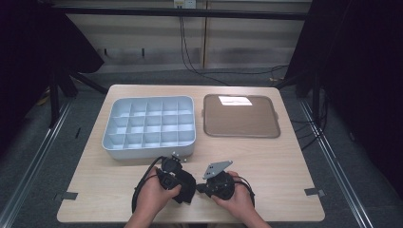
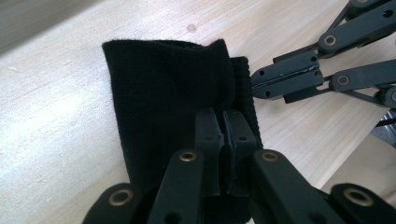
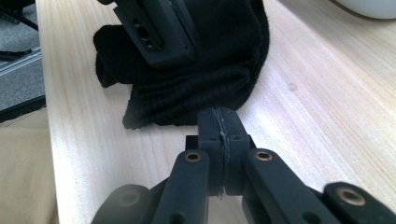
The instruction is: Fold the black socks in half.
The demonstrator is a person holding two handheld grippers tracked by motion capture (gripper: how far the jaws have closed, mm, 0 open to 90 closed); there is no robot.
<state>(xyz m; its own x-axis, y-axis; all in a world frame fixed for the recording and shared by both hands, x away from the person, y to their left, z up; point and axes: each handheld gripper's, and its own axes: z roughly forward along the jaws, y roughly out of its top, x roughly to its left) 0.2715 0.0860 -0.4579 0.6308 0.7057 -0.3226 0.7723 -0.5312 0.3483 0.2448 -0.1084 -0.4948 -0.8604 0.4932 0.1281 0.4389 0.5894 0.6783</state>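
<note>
Step in hand: folding or bundling a black sock [image 2: 163, 107] at the near edge of the table [image 1: 285, 166], likely for stowing in the divided tray [image 1: 149, 124]; that is a reading, not a thing seen.
Sock, place: lying on the bare wood in front of the person, just short of the tray's near wall, between the two grippers.
Left gripper [image 2: 223, 140]: jaws are pinching a fold of the sock near its ribbed cuff; cloth is showing on both sides of the pads.
Right gripper [image 3: 220, 133]: jaws are pressed together on nothing, tips sitting right at the sock's doubled edge, seemingly just touching it.
Lid [image 1: 241, 116]: brown, flat, lying right of the tray, well apart from the work.
Doing it well: keeping the left pinch firm so the layers are not slipping apart; parting the right jaws before going in, then taking the whole doubled edge rather than one layer.
Watch for: thin cloth sliding out of the pads; fold springing open when lifted.
Next call: carrying low and level toward a tray compartment.
</note>
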